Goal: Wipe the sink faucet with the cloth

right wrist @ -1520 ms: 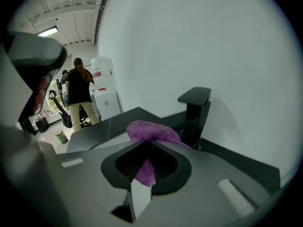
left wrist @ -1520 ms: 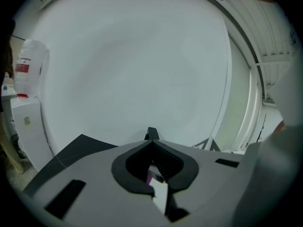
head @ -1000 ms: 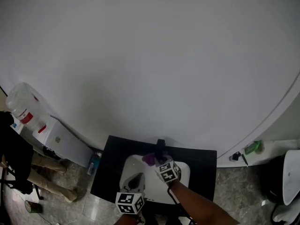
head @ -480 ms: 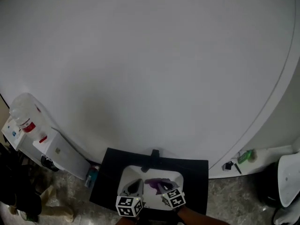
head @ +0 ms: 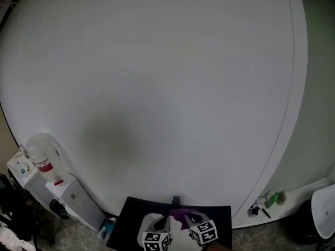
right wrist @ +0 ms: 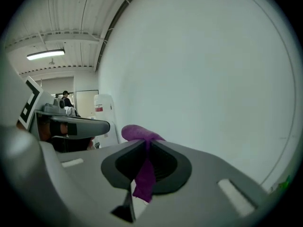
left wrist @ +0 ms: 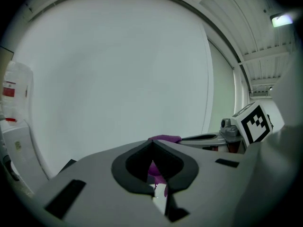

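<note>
The black faucet stands at the back of the white sink, low in the head view. A purple cloth hangs just in front of the faucet, pinched in my right gripper. In the right gripper view the cloth bulges over the closed tips of that gripper and drapes down between its jaws. My left gripper sits beside it over the sink. Its jaws are shut, with the cloth showing just beyond them. The faucet is out of sight in both gripper views.
The sink sits in a black counter against a big white wall. A water dispenser with a bottle stands at the left and a blue bottle on the floor. Small green and dark items lie on the ledge at the right.
The head view has tilted up, so sink and grippers slid to the bottom edge. The right gripper drew the cloth back off the faucet. The left gripper moved in close beside it.
</note>
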Available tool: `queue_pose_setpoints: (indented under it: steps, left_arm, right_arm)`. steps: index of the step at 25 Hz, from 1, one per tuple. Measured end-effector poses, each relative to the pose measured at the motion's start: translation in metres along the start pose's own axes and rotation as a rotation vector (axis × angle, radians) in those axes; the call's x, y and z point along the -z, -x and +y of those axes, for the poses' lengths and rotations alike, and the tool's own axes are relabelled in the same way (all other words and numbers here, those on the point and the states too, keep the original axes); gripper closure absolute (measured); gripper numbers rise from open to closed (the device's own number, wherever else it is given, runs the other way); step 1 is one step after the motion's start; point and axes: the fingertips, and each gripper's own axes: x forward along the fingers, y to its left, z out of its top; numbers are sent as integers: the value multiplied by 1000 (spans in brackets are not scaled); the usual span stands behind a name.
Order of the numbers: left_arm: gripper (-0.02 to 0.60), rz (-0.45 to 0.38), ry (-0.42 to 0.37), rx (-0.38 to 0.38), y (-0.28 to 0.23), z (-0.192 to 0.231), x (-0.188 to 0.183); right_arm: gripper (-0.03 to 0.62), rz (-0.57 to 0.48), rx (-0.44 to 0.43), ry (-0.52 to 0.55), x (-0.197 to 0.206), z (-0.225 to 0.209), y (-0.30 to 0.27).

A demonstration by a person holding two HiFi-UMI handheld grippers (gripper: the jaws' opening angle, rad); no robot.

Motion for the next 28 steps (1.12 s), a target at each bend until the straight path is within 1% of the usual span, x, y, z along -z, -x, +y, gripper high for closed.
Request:
queue_pose_setpoints:
  steps: [3,7,14,20,25,28]
  left_arm:
    - [577,-8,-11,-1,1,-2,-7]
    - [577,-22,-3,-3,4,-3,-14]
    - [577,-25,29,-25,4,1,-14]
    - [577,-16,29,-29,3,3,-9]
    - [577,-15,29,-20,3,3,-10]
    - [577,-14,31,-23,3,4,-11]
  right_arm:
    - [565,-3,12,-6,-5,3,0]
    - [565,0,15,-14,-6,6,1]
    - [565,0,18,-19,-5,4,3]
    - [565,-9,18,-12,-7,3,3]
    - [565,-12,27,27,-12,5,3]
    - [565,-9,27,19,-12,4,1]
